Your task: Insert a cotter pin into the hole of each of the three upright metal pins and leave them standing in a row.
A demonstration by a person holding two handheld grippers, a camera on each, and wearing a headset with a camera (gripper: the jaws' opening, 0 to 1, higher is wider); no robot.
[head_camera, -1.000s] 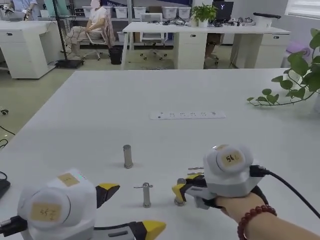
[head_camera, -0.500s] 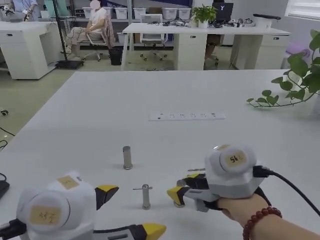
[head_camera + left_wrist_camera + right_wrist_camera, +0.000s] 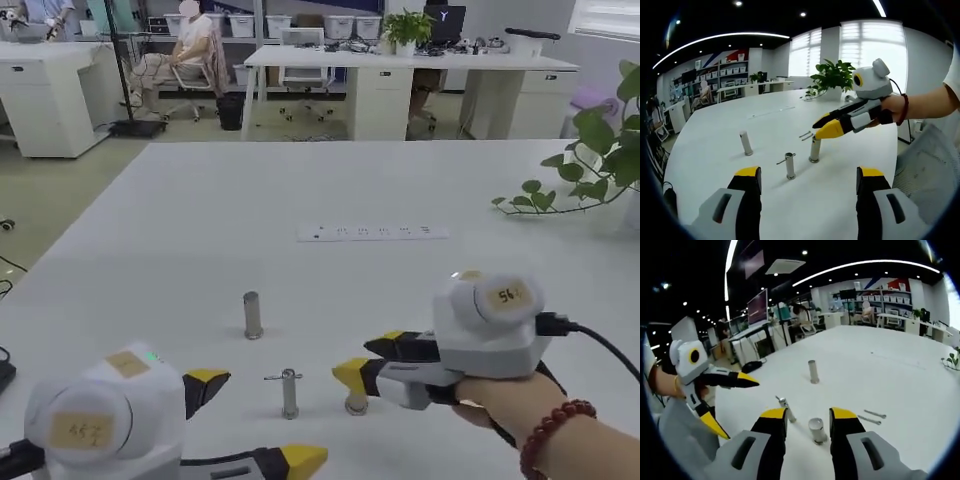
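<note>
At the lower left of the head view the left gripper (image 3: 252,424) hangs over the white table (image 3: 200,220), its jaws spread wide with nothing between them. Up and right of it, left of centre, a plain metal pin (image 3: 252,315) stands upright. Lower and nearer the centre stands the middle pin (image 3: 290,395), with a cotter pin (image 3: 273,377) sticking out sideways through its head. Just right of that is the third pin (image 3: 356,403), its top hidden behind the lower yellow tip of the right gripper (image 3: 362,360). That gripper reaches in from the lower right, held by a hand (image 3: 500,405) wearing a bead bracelet (image 3: 545,430). In the right gripper view its jaws stand a little apart with this pin in the gap and space on both sides, so it is released, not pinching. To the right of the jaws in that view, two loose cotter pins (image 3: 869,417) lie on the table
</note>
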